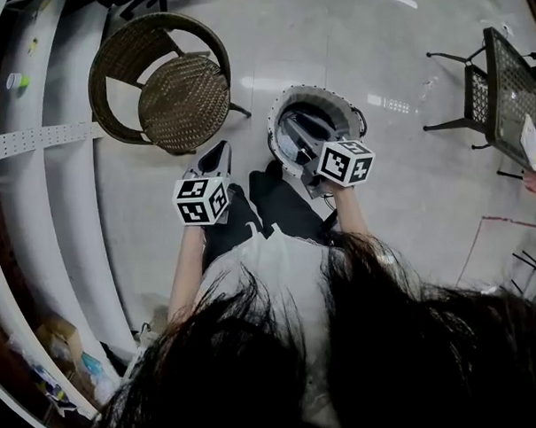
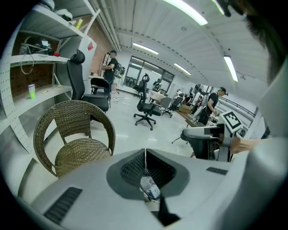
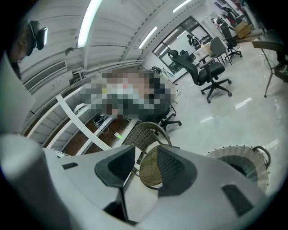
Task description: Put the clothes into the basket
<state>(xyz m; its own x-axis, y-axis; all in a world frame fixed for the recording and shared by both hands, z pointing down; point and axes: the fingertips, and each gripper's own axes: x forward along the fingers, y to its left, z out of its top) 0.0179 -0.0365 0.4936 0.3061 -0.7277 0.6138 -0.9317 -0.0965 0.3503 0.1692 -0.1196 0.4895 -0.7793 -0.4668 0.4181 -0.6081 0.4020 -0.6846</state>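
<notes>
Wicker chair [image 1: 179,97]: brown woven seat and hooped back, standing ahead of the left tongs and a little to their left, well clear of them.
Left tongs [image 2: 145,153]: closed up, dark ribbed pads meeting at the tips. A small pale scrap sits in the hollow behind them, too small to name.
Right tongs [image 3: 146,155]: parted to a middling gap, pads apart, and the chair seat shows straight through the opening.
Basket [image 1: 316,90]: round and white-rimmed with a loop handle, on the floor just beyond and below the right tongs. In the head view those tongs overlap its near rim.
Clothes [image 1: 301,127]: there they are, dark and grey pieces lying down inside the basket, just ahead of the right tongs' tips and off to the right of the left tongs. Neither pair is touching them.
Floor [image 1: 349,37]: pale and glossy, spreading out under both tongs.
Side by side: both tongs are held out in front of the person, near each other, left one towards the chair, right one over the basket.
</notes>
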